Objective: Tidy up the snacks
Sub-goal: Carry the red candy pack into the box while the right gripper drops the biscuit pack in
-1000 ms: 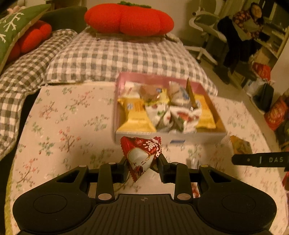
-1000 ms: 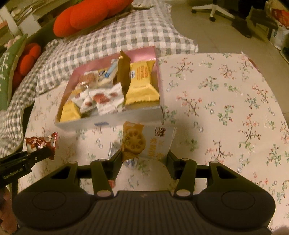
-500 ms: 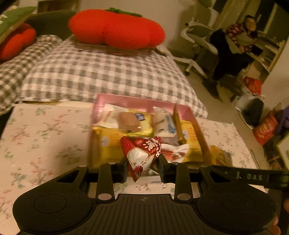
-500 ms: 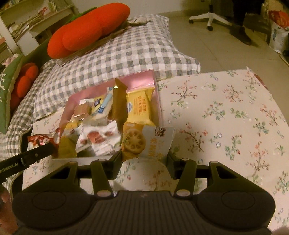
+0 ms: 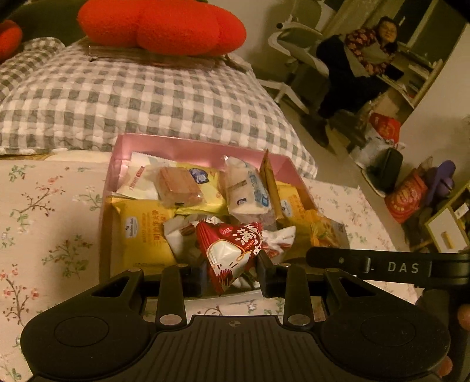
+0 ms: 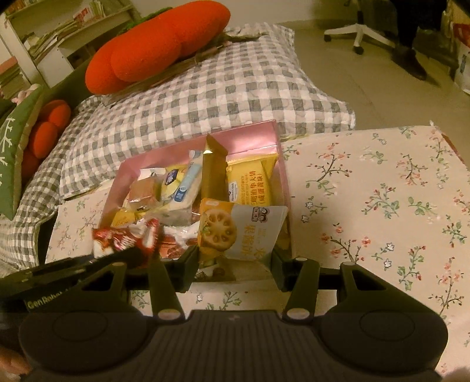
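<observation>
A pink box (image 5: 188,145) (image 6: 252,133) full of wrapped snacks sits on the floral cloth. My left gripper (image 5: 230,271) is shut on a red-and-white snack packet (image 5: 232,249), held over the box's near edge. That packet (image 6: 123,239) shows at the left of the right wrist view too. My right gripper (image 6: 235,258) is shut on a grey-and-yellow lotus-root snack pack (image 6: 238,229), hanging over the box's near right corner. In the left wrist view the right gripper's finger (image 5: 382,266) reaches in from the right, with the lotus-root pack (image 5: 326,232) at its tip.
A grey checked cushion (image 5: 141,97) lies just behind the box, with a red plush pillow (image 5: 161,26) on it. Floral cloth (image 6: 382,199) spreads to the right of the box. A person (image 5: 367,55) sits on a chair at the far right; bags stand on the floor.
Both grippers have moved forward toward the box with their packets, from above the cloth in front of it to over its near edge. Neither grip has changed.
</observation>
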Available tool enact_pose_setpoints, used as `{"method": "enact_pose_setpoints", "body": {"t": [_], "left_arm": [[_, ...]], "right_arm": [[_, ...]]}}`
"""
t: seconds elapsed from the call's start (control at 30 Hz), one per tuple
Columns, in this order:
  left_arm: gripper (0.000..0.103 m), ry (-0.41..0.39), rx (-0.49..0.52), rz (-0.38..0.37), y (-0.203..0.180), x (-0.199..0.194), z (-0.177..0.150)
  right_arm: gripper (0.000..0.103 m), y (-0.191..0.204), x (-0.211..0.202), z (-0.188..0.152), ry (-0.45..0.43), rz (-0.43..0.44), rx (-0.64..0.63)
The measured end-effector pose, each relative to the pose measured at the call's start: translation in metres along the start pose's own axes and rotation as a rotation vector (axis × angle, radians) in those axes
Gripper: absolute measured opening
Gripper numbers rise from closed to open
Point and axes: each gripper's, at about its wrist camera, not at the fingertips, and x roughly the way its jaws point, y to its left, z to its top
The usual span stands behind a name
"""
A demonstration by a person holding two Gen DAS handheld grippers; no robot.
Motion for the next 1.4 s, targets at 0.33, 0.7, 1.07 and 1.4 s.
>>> {"method": "enact_pose_setpoints", "body": {"t": [0.33,0.7,1.07,1.4], "left_arm": [[0.03,-0.036,-0.026,-0.019,0.009,-0.011,0.011],[0.03,-0.08,-0.091,-0.009,0.01,0.008,0.044],[0.057,-0.104,-0.104,0.074,0.012,0.006,0.049],[0.067,-0.109,-0.123,0.108,0.014,-0.039,0.036]], "right_arm": [[0.048,0.002,0.004,0.002,0.0,-0.005,0.003],[0.048,0.006,0.01,0.001,0.014,-0.009,-0.037],[0.061,-0.004,-0.004,0.007,-0.048,-0.027,-0.024],[0.061,-0.021,-0.017,0.012,-0.07,0.047,0.106]]}}
